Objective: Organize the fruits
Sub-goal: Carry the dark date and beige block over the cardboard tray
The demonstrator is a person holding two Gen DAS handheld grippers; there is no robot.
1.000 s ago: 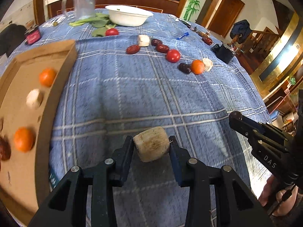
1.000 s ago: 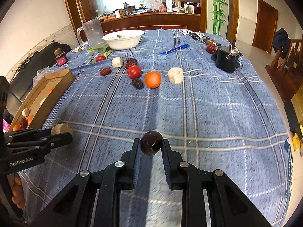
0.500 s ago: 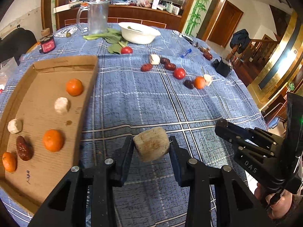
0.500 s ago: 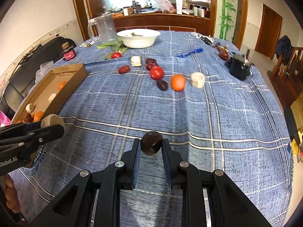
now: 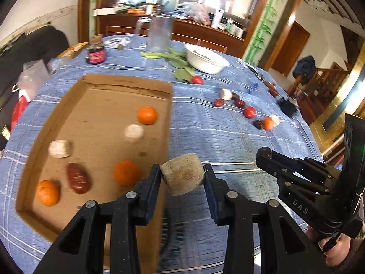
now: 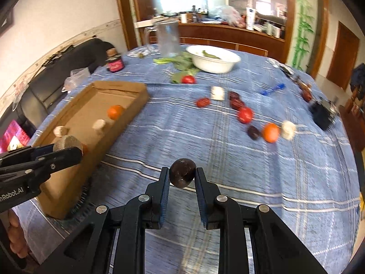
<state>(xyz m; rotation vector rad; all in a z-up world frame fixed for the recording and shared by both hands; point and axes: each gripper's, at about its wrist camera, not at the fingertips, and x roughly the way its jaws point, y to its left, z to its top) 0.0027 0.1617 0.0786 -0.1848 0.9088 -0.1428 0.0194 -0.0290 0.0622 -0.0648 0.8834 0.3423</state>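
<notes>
While both hands carry: left gripper (image 5: pixel 181 178) pinches pale chunk (image 5: pixel 182 176), right gripper (image 6: pixel 182 176) pinches dark fruit (image 6: pixel 183 175). Next: lower chunk into cardboard tray (image 5: pixel 127 84) at ten o'clock, spread fingers.

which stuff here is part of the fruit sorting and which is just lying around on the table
Part of the job:
- cardboard tray with oranges, pale chunks and a date
- pale chunk in the left gripper
- dark date in the right gripper
- loose row of fruit on the cloth

Lying about:
- white bowl
- glass jug
- greens
- small jar
- blue pen
</notes>
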